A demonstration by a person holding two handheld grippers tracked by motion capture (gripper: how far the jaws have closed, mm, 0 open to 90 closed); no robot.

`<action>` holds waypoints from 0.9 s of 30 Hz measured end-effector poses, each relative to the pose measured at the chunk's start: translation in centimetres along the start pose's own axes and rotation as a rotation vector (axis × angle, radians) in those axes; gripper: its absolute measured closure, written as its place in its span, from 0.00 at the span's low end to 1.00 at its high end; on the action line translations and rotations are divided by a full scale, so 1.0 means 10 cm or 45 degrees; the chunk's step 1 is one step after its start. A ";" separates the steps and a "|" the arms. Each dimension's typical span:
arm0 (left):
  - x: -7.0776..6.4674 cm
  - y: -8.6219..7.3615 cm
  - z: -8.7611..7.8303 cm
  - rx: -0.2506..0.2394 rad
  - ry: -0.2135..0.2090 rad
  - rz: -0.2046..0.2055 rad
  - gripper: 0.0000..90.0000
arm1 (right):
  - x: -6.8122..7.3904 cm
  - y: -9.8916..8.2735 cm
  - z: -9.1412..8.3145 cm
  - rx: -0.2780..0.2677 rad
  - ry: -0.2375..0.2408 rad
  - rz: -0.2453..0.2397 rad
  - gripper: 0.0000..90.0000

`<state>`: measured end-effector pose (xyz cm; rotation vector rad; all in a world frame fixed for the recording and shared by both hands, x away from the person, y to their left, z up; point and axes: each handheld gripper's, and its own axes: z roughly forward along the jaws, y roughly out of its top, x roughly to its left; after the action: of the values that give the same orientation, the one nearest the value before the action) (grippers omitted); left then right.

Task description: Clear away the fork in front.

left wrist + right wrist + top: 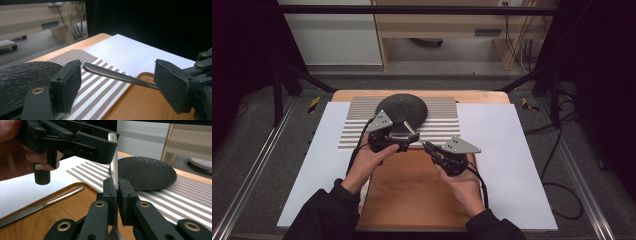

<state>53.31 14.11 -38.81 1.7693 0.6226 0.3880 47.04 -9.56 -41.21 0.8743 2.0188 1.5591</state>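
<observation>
A slim metal utensil handle is held over the near edge of the striped mat. My right gripper is shut on the handle, which rises upright from its pads. In the left gripper view the handle lies across the gap of my left gripper. That gripper is open, its pads apart on either side of the handle's free end. In the high view the left gripper faces the right gripper tip to tip. The utensil's head is hidden.
A round black plate rests on the mat at the back. A wooden tray lies in front, with a metal knife on it near its left side. White sheet covers the table on both sides.
</observation>
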 end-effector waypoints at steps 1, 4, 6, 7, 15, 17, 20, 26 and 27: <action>0.00 0.00 0.00 0.001 0.000 -0.001 0.25 | 0.00 0.00 0.00 0.001 0.001 0.000 0.95; 0.00 0.00 0.00 0.000 -0.003 -0.008 0.26 | 0.00 0.00 0.00 -0.002 0.002 0.000 0.95; 0.01 0.00 0.00 0.001 -0.005 -0.015 0.27 | 0.00 0.00 0.00 -0.003 0.000 0.001 0.95; 0.01 0.00 0.00 0.002 -0.007 -0.018 0.27 | 0.00 0.00 0.00 -0.004 -0.001 0.002 0.95; 0.00 0.00 0.00 0.011 -0.021 -0.024 0.33 | -0.01 0.00 0.01 -0.006 -0.006 0.008 0.95; -0.01 0.00 0.01 0.014 -0.026 -0.026 0.33 | -0.01 0.00 0.01 -0.007 -0.006 0.008 0.95; -0.02 0.00 0.03 0.016 -0.028 -0.029 0.33 | -0.01 0.00 0.02 -0.008 -0.005 0.011 0.95; -0.04 -0.01 0.05 0.016 -0.025 -0.040 0.33 | -0.01 0.00 0.02 -0.010 -0.007 0.011 0.95; -0.04 0.00 0.05 0.014 -0.023 -0.040 0.34 | -0.01 0.00 0.02 -0.010 -0.006 0.012 0.95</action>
<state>53.25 13.49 -38.97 1.7695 0.6401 0.3467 47.23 -9.45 -41.23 0.8848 2.0068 1.5672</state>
